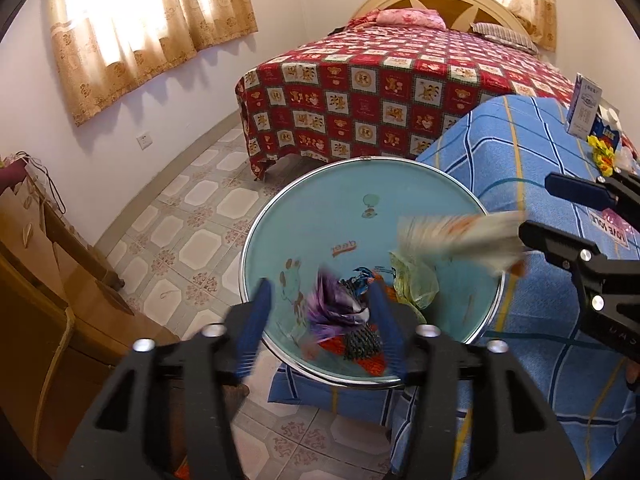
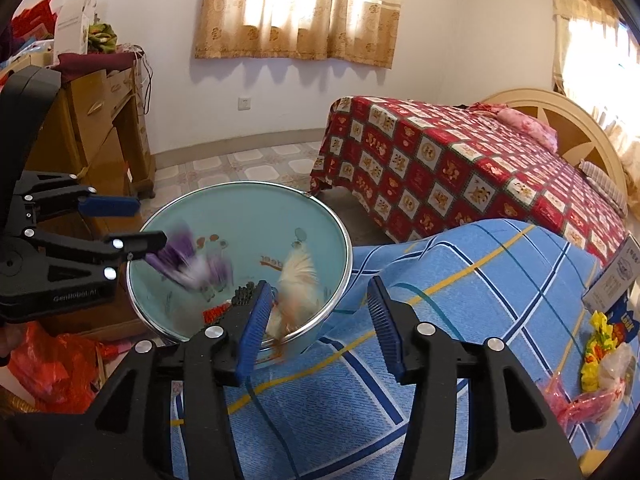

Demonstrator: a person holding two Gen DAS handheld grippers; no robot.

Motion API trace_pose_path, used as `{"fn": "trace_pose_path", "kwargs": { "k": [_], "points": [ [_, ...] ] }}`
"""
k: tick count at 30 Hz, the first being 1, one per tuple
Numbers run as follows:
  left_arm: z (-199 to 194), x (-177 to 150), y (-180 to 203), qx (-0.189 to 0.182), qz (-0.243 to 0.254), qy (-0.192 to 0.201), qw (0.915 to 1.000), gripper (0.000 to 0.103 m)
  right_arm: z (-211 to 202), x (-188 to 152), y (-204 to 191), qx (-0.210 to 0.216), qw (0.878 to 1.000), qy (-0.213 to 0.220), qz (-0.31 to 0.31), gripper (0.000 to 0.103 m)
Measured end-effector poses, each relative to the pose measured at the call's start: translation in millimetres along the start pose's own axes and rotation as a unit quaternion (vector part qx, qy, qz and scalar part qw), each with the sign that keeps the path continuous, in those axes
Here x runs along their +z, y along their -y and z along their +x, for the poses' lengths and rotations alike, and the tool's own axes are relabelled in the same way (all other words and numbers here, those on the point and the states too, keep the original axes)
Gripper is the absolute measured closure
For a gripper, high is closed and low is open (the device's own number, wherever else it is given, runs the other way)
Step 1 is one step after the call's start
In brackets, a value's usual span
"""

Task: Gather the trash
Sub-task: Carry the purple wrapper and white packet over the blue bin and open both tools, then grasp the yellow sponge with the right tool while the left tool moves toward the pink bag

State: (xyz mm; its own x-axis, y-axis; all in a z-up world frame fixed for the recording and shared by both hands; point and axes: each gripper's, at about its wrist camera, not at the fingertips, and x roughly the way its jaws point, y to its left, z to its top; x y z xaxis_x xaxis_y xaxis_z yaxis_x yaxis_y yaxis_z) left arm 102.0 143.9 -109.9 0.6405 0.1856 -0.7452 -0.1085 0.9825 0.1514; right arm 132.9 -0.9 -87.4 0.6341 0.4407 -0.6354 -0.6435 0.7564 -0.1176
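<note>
Left wrist view: looks steeply down from close above the bin (image 1: 360,208), bed (image 1: 400,80) beyond, right gripper (image 1: 560,216) entering at right edge. Right wrist view: looks forward and down over the blue-checked cloth (image 2: 460,280), bin (image 2: 240,216) near, left gripper (image 2: 136,220) at left edge. The 2 views share bin, cloth, bed.

Sunlit bedroom, tiled floor (image 1: 192,216).
White walls (image 2: 440,52), gold patterned curtains (image 2: 296,12) glowing; bed (image 1: 384,92) in red bear-print cover, wooden dresser (image 2: 100,132), blue checked tablecloth (image 2: 460,292) nearby.
</note>
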Motion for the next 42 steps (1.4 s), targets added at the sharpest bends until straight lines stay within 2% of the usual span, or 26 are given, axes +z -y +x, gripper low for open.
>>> {"fn": "trace_pose_path", "kwargs": {
  "k": [1, 4, 6, 8, 15, 19, 24, 26, 30, 32, 39, 42],
  "points": [
    [0.2, -0.3, 1.2, -0.001, 0.001, -0.001, 1.0000, 0.047, -0.6, -0.1, 0.3, -0.001, 1.000, 0.001, 0.001, 0.050],
    [-0.5, -1.4, 3.0, -0.003, -0.006, 0.001, 1.0000, 0.029, -5.5, -1.9, 3.0, -0.005, 1.000, 0.005, 0.007, 0.045],
    [-0.6, -1.9, 5.2, -0.005, -0.005, 0.001, 1.0000, 0.027, -11.5, -4.7, 6.9, -0.008, 1.000, 0.008, 0.013, 0.044],
    [0.2, -3.4, 7.8, -0.008, -0.007, -0.001, 0.9999, 0.014, -18.0, -7.5, 12.4, -0.012, 1.000, 0.011, 0.022, 0.041],
    [-0.9, -8.2, 27.1, -0.016, 0.006, 0.004, 0.9998, 0.013, -63.0, -37.1, 57.6, -0.054, 0.995, 0.017, 0.076, 0.037],
    [-1.5, -7.8, 43.3, -0.008, 0.019, 0.013, 0.9997, 0.013, -93.6, -65.9, 91.7, -0.102, 0.988, 0.015, 0.114, 0.037],
    [-3.0, -0.3, 59.1, -0.015, 0.018, 0.011, 0.9997, 0.009, -130.3, -106.8, 146.4, -0.183, 0.967, 0.008, 0.178, 0.038],
    [-3.8, 5.4, 69.9, -0.014, 0.022, 0.012, 0.9996, 0.009, -144.9, -125.5, 176.0, -0.221, 0.951, 0.003, 0.216, 0.038],
    [-4.0, 12.7, 92.1, -0.011, 0.041, 0.015, 0.9990, 0.007, -158.4, -150.7, 216.5, -0.266, 0.929, -0.016, 0.258, 0.047],
    [-2.9, 18.4, 104.4, -0.017, 0.046, 0.015, 0.9987, 0.006, -163.0, -163.0, 233.7, -0.270, 0.923, -0.025, 0.271, 0.054],
    [5.5, 34.8, 141.3, -0.050, 0.050, 0.001, 0.9975, 0.006, -167.6, -181.3, 256.1, -0.263, 0.924, -0.036, 0.275, 0.056],
    [5.7, 39.9, 154.0, -0.053, 0.054, 0.007, 0.9971, 0.006, -150.1, -186.6, 266.6, -0.250, 0.923, -0.073, 0.282, 0.060]
  ]
}}
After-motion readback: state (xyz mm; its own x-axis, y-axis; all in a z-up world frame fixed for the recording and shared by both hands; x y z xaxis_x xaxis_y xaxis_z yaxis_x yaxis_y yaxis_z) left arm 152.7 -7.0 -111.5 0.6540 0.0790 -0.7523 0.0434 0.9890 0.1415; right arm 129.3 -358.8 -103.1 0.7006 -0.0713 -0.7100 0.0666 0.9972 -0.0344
